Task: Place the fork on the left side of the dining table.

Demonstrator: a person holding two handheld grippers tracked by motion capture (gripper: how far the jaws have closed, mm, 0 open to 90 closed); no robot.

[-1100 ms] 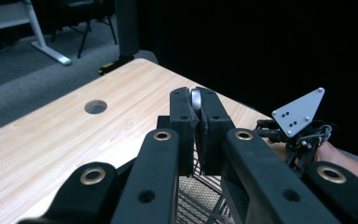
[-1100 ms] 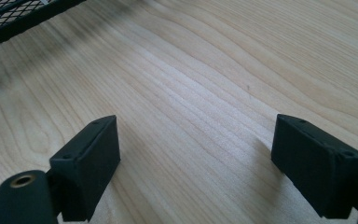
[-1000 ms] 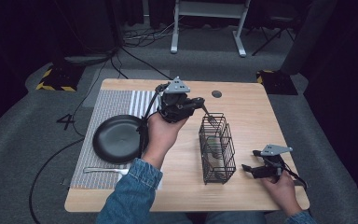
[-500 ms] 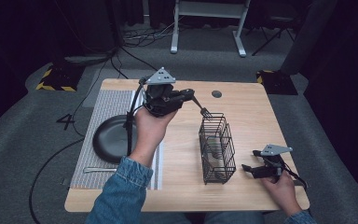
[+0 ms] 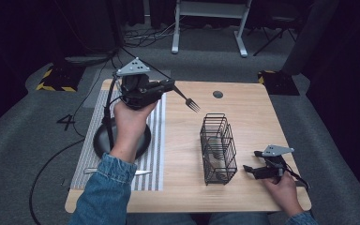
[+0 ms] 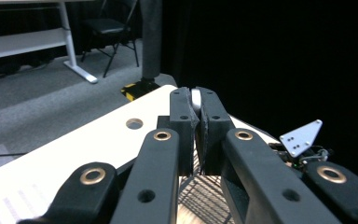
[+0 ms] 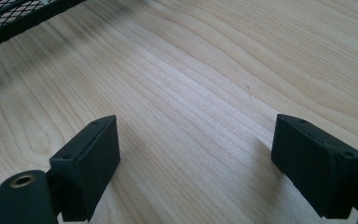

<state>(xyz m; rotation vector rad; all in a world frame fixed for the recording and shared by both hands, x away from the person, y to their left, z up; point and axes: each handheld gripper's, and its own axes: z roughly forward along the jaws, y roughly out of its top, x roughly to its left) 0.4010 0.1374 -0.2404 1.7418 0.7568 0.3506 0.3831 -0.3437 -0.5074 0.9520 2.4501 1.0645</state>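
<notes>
A silver fork (image 5: pixel 188 100) sticks out to the right of my left gripper (image 5: pixel 168 86), tines tilted down toward the table, in the air above the table's back left. In the left gripper view the two jaws are pressed together on the fork's thin handle (image 6: pixel 196 99). A black wire basket (image 5: pixel 218 148) stands upright at the table's middle, right of and nearer than the fork. My right gripper (image 5: pixel 252 171) rests low on the wood just right of the basket, and its own view shows its fingers (image 7: pixel 89 164) wide apart with nothing between them.
A black round pan (image 5: pixel 102 140) sits on a striped mat (image 5: pixel 155 154) at the left, partly under the left forearm. A knife (image 5: pixel 139 172) lies on the mat's near end. The wooden table (image 5: pixel 258 112) has a cable hole (image 5: pixel 218 94) at the back.
The left gripper has carried the fork leftward and higher, away from the spot above the basket's far end. The right gripper has stayed where it was.
</notes>
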